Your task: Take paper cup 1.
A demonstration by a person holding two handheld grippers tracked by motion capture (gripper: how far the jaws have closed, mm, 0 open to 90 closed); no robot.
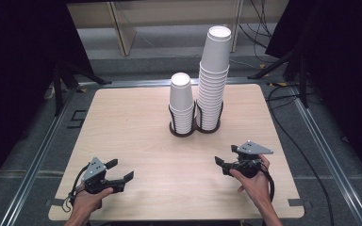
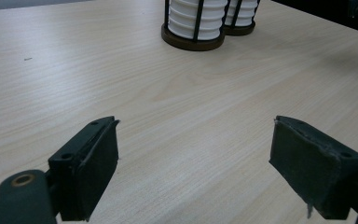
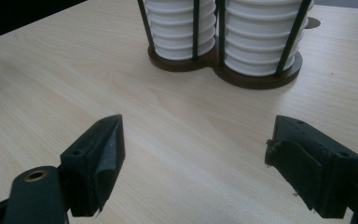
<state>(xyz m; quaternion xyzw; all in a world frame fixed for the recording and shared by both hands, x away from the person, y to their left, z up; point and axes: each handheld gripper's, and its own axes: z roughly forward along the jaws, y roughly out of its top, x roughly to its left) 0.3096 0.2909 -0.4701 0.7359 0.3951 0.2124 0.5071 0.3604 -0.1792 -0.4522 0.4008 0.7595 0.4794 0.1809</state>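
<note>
Nearest the person, the left gripper [image 1: 121,172] and right gripper [image 1: 225,157] hover low over the pale wooden desk [image 1: 136,136], each with jaws spread and nothing between them. Well beyond both pairs of jaws stands the dark two-ring wire holder [image 1: 188,129], carrying a short stack of white paper cups [image 1: 181,101] and, touching beside it, a tall stack of white paper cups [image 1: 213,75].

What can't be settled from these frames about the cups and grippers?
- Cup counts: rims of the tall stack and short stack too small in the high view; tops cut off in both gripper views.
- Holder base join: partly hidden by cups.
- Left gripper and right gripper: jaws apart, nothing between them.
</note>
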